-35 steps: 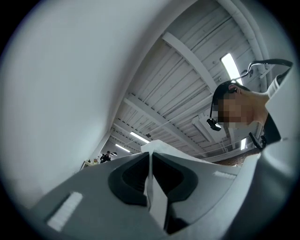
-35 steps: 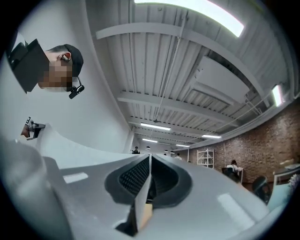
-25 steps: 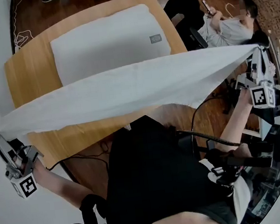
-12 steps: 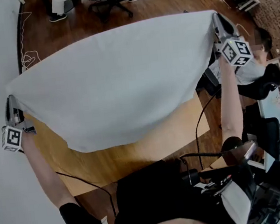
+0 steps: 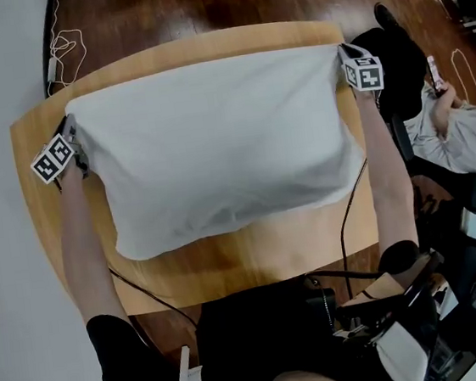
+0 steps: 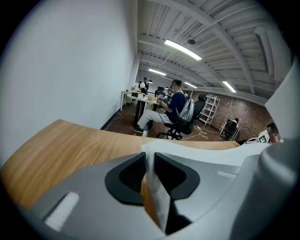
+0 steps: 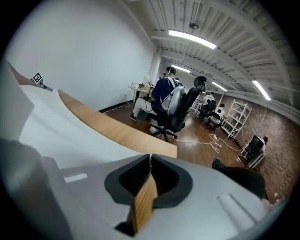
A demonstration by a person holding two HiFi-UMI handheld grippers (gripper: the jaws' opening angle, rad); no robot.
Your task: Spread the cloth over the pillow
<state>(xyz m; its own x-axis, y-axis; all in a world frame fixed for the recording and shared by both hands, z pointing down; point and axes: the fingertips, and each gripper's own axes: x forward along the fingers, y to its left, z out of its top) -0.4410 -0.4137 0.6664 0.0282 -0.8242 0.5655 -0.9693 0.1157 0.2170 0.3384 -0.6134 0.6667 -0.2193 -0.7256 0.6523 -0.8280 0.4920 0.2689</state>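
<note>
The wooden worktop (image 5: 230, 267) shows bare along its near edge and in narrow strips at its left and far edges. The white cloth (image 5: 216, 145) lies spread over most of it, bulging in the middle. The pillow under it is hidden. The left gripper (image 6: 149, 155) is at the cloth's far left corner, near the worktop's left edge. Its jaws have just been opening and stand narrowly apart, with a fold of cloth between them. The right gripper (image 7: 150, 158) is at the cloth's far right corner, jaws pinched together on a sliver of cloth.
</note>
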